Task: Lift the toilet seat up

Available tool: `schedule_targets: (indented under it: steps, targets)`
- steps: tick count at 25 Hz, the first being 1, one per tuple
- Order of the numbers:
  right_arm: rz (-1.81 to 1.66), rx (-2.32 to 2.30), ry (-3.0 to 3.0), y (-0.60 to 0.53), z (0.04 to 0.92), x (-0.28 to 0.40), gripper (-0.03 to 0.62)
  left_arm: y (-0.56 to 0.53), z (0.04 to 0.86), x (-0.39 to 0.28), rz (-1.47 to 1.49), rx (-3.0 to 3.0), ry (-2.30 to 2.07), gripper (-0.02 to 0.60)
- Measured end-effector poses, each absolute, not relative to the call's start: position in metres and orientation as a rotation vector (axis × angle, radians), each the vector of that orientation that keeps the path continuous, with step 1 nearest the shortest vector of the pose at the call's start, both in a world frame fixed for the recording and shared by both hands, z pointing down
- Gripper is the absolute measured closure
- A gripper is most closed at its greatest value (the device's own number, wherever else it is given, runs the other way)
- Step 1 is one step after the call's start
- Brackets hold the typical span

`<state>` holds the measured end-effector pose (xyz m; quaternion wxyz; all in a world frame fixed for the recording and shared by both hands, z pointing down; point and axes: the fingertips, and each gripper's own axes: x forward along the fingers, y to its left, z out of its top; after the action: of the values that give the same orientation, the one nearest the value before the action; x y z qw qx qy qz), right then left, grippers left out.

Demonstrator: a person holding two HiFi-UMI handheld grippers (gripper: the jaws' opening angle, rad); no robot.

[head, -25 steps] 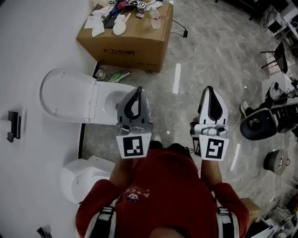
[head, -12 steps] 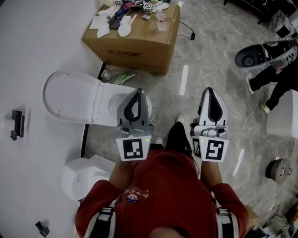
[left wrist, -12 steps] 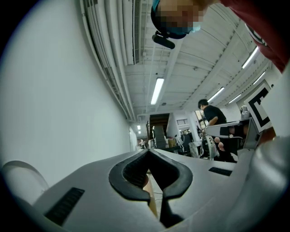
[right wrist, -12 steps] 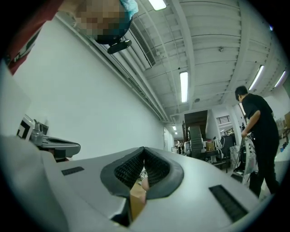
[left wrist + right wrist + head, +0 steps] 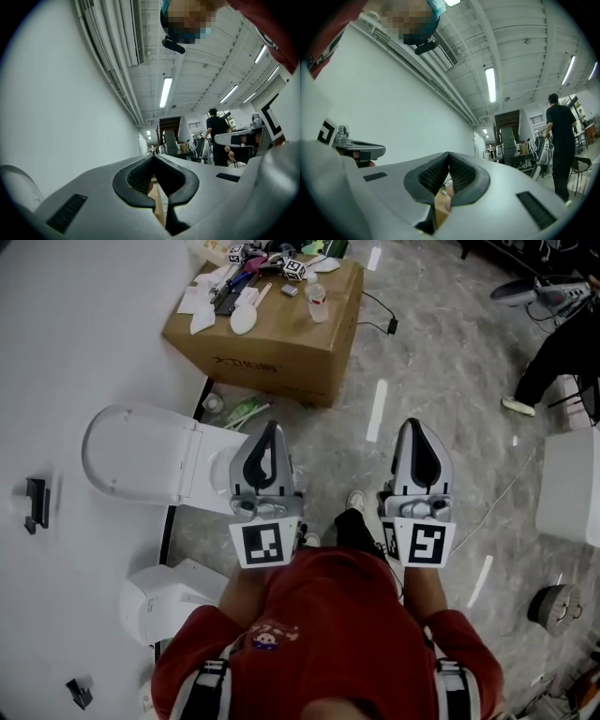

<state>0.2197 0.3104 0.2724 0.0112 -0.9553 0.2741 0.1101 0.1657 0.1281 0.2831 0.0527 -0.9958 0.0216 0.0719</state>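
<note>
A white toilet stands by the wall at the left of the head view. Its lid and seat point(image 5: 131, 451) are raised back toward the wall, and the bowl point(image 5: 217, 456) lies open. My left gripper point(image 5: 270, 425) hangs shut above the bowl's right rim and hides part of it; it holds nothing. In the left gripper view its tips point(image 5: 153, 157) meet, pointing out across the room. My right gripper point(image 5: 416, 422) is also shut and empty, over the bare floor to the right of the toilet. Its tips point(image 5: 449, 153) touch in the right gripper view.
A cardboard box point(image 5: 272, 329) with spoons and small items on top stands beyond the toilet. A green bottle point(image 5: 246, 412) lies at its foot. A white unit point(image 5: 164, 601) sits near the wall at lower left. A person point(image 5: 562, 348) walks at the far right.
Both grippers moved together across the floor, staying shut and side by side. The person at the right walked toward the upper right, and the black chair left the view.
</note>
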Motion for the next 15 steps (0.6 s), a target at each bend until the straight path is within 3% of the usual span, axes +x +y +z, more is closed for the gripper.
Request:
schedule_targets:
  steps: [15]
  targets:
    - [0.323, -2.876, 1.048, 0.328, 0.274, 0.327, 0.580, 0.157, 0.267, 0.243, 0.210, -2.983, 0.287, 0.569]
